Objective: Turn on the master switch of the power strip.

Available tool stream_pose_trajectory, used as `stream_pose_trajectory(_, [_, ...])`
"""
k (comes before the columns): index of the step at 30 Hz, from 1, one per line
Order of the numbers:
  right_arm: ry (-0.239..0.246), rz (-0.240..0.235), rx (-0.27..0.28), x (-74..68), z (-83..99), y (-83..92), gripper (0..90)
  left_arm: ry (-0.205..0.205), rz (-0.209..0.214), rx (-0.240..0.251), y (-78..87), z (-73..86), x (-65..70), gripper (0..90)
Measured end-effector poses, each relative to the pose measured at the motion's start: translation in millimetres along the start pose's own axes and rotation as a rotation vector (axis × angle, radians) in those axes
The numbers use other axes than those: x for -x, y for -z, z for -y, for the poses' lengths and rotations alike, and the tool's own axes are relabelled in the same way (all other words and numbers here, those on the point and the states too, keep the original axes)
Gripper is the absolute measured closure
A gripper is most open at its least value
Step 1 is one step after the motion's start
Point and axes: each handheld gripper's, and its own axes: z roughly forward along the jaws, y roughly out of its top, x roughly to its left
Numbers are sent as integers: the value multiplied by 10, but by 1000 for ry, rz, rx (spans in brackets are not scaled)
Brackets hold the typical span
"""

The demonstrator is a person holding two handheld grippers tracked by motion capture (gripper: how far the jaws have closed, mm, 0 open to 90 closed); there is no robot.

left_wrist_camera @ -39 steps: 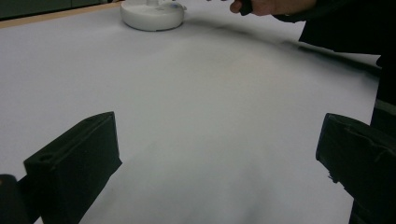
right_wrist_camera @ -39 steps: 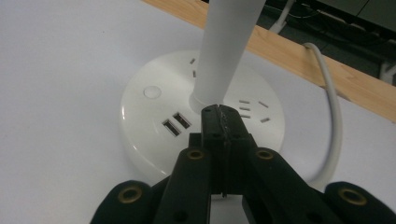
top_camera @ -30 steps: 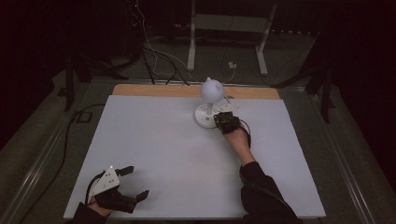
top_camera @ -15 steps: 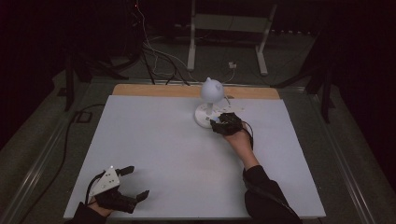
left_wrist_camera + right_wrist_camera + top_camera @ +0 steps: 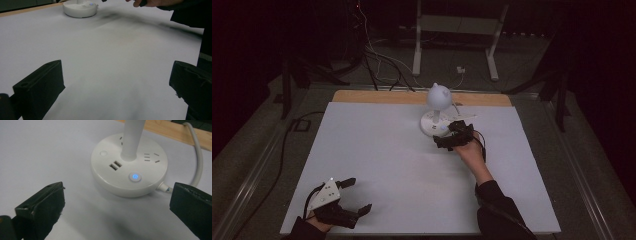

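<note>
A white desk lamp stands at the back middle of the table, with a round head (image 5: 438, 95) on a thin stem (image 5: 132, 137). Its round base (image 5: 128, 175) carries sockets, two USB ports (image 5: 115, 166) and a button (image 5: 135, 176) that glows blue. My right gripper (image 5: 444, 135) is open just in front of the base, its jaws wide apart on either side of it in the right gripper view and touching nothing. My left gripper (image 5: 358, 195) is open and empty near the front left of the table. In the left gripper view, the base (image 5: 80, 8) is far off.
A white cable (image 5: 198, 165) leaves the base at its right and runs toward the wooden strip (image 5: 387, 96) along the table's back edge. The white table surface (image 5: 377, 145) lies between the grippers. Cables and a metal stand (image 5: 454, 30) are on the floor behind.
My right gripper has drawn back a little from the lamp base toward the person. The left gripper has stayed put.
</note>
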Motion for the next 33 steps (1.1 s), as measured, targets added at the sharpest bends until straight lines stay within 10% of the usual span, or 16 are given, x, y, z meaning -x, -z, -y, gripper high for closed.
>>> stream_pose_trajectory(33, [62,-83,14,-122,505,591,0,-2,5,3,6,-8,7,1])
